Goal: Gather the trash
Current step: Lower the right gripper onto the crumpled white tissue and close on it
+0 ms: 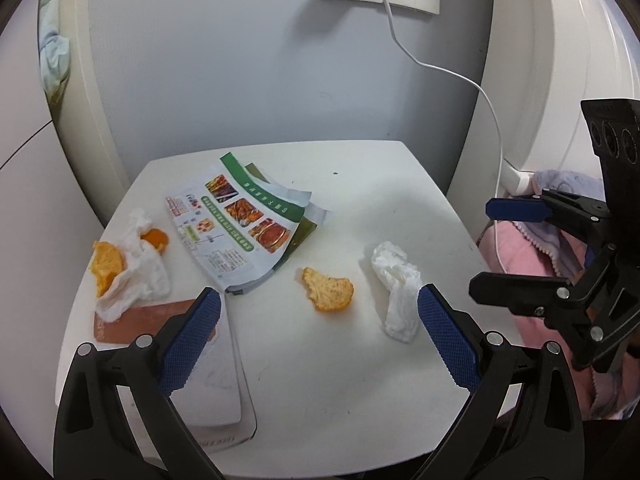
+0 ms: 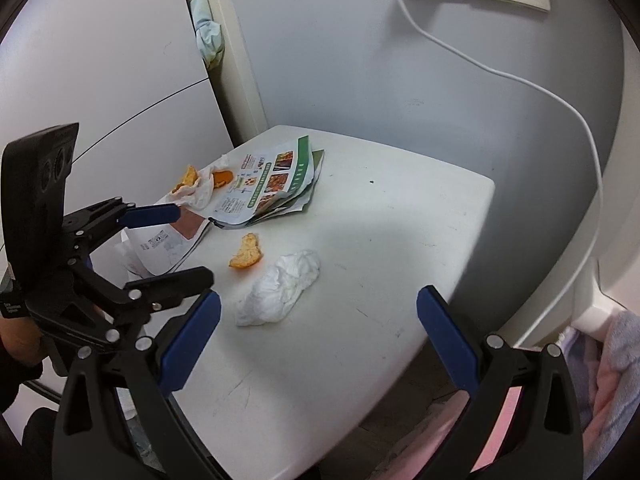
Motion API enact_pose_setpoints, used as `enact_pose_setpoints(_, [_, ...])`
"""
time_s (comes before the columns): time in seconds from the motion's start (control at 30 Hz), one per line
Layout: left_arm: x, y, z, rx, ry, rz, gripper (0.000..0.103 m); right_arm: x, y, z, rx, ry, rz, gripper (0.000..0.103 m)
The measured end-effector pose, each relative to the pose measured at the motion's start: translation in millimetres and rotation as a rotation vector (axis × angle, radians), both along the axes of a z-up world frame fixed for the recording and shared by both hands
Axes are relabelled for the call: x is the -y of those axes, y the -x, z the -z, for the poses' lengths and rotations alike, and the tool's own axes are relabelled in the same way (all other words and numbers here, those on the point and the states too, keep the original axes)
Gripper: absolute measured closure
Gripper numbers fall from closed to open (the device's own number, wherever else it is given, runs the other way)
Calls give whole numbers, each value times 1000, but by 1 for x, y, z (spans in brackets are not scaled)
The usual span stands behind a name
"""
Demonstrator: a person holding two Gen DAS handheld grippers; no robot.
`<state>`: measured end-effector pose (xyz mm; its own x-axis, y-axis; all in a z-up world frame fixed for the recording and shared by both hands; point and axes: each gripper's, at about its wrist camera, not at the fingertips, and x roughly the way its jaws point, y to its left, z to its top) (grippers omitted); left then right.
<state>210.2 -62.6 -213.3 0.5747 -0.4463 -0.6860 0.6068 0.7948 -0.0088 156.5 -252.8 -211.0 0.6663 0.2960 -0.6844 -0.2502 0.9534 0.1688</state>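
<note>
Printed matter, legibility poor.
- Leaflet [image 1: 236,220] on the white table [image 1: 360,380]: green bands with white characters and small print beside food photographs; none can be made out.
- White booklet [image 2: 160,244] under the leaflet's near edge: small printed marks, illegible.
- Pink card [image 1: 140,320]: faint characters, unreadable.

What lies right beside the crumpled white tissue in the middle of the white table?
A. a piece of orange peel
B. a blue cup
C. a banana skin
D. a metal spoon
A: a loose piece of orange peel lies just beside the crumpled white tissue on the white table.
</note>
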Motion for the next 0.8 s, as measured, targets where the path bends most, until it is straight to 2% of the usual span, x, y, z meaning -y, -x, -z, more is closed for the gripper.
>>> enact_pose_setpoints(0.1, [2,-3,1,4,-3,0,16,0,-3,1,-1,-5,0,10])
enact_pose_setpoints(0.17, [2,-5,2,5,-4,2,18,0,-5,2,-15,-20,-6,24])
enact_pose_setpoints(0.3, [1,-7,6,7,-2,6,21,-3,-7,5,-15,-12,-15,24])
enact_pose_setpoints(0.47, [2,-11,9,8,0,10,33,-8,-7,8,-7,-3,-38,24])
enact_pose_setpoints(0.7, [4,-13,11,9,4,39,34,-15,-12,15,-4,5,-72,26])
enact_pose_setpoints(0.8, [5,-14,15,-4,9,49,44,-19,-13,18,-6,3,-78,26])
